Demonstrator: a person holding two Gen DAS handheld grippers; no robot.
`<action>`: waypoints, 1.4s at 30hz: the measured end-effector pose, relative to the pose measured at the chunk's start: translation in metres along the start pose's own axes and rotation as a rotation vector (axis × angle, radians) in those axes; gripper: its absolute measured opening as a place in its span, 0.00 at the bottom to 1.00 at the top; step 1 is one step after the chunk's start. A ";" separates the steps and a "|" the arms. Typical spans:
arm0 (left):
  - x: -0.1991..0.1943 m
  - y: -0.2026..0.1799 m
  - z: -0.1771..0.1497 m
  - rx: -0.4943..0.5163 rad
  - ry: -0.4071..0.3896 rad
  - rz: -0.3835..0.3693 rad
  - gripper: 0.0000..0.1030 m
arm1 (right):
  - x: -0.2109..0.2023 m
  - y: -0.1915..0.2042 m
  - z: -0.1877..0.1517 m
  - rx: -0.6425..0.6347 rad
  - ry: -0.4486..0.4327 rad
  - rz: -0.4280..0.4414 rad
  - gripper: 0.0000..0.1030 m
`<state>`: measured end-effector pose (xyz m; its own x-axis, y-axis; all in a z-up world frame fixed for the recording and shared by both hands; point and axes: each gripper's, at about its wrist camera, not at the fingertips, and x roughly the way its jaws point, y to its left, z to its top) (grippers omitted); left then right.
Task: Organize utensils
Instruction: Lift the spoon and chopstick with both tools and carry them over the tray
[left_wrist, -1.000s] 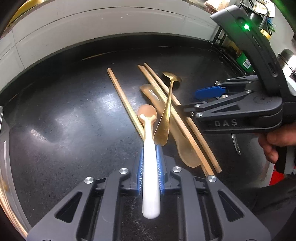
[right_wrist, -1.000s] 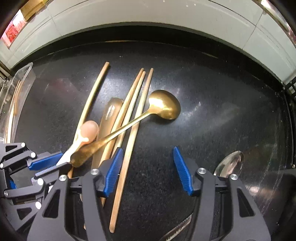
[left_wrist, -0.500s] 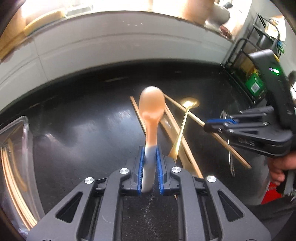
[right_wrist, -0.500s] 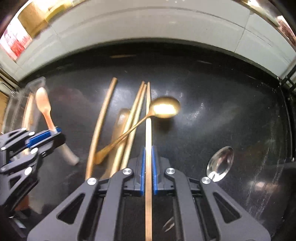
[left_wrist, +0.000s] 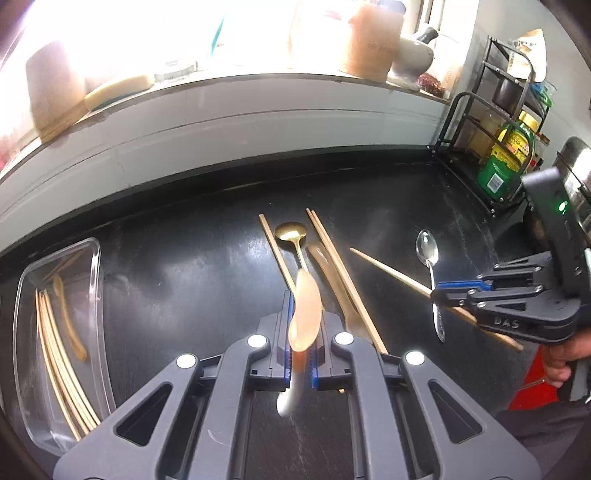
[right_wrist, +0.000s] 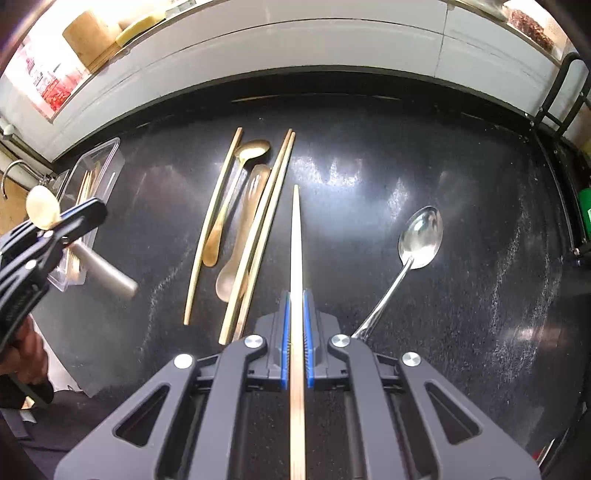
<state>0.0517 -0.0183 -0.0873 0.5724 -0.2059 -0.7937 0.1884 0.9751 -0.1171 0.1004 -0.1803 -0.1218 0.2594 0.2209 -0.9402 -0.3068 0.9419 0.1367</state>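
Your left gripper (left_wrist: 300, 354) clamps a pale spoon (left_wrist: 304, 314) — possibly plastic, it's blurred; your right gripper (right_wrist: 295, 347) pinches one chopstick (right_wrist: 296, 240), lifted above the counter (right_wrist: 461, 277).

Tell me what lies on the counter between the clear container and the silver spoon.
In the right wrist view, between the clear container and the silver spoon lie three chopsticks, a gold spoon and a translucent spoon.

Counter (left_wrist: 177, 258): black, glossy, speckled.
Wire rack (left_wrist: 491, 122): black, at the far right corner.
Green bottle (left_wrist: 506, 162): in that rack.
Ledge jars (left_wrist: 373, 40): blurred, perhaps ceramic.
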 end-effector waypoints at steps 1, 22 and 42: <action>0.000 0.002 -0.003 -0.015 0.003 0.003 0.06 | 0.004 0.000 -0.003 -0.005 -0.003 -0.002 0.07; -0.086 0.044 -0.006 -0.211 -0.101 0.103 0.05 | -0.098 0.039 0.008 -0.049 -0.217 0.132 0.07; -0.178 0.154 -0.030 -0.356 -0.184 0.229 0.05 | -0.117 0.209 0.046 -0.240 -0.262 0.273 0.07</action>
<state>-0.0448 0.1709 0.0182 0.7053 0.0382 -0.7079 -0.2266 0.9583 -0.1741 0.0480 0.0023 0.0309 0.3534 0.5389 -0.7646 -0.5920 0.7617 0.2632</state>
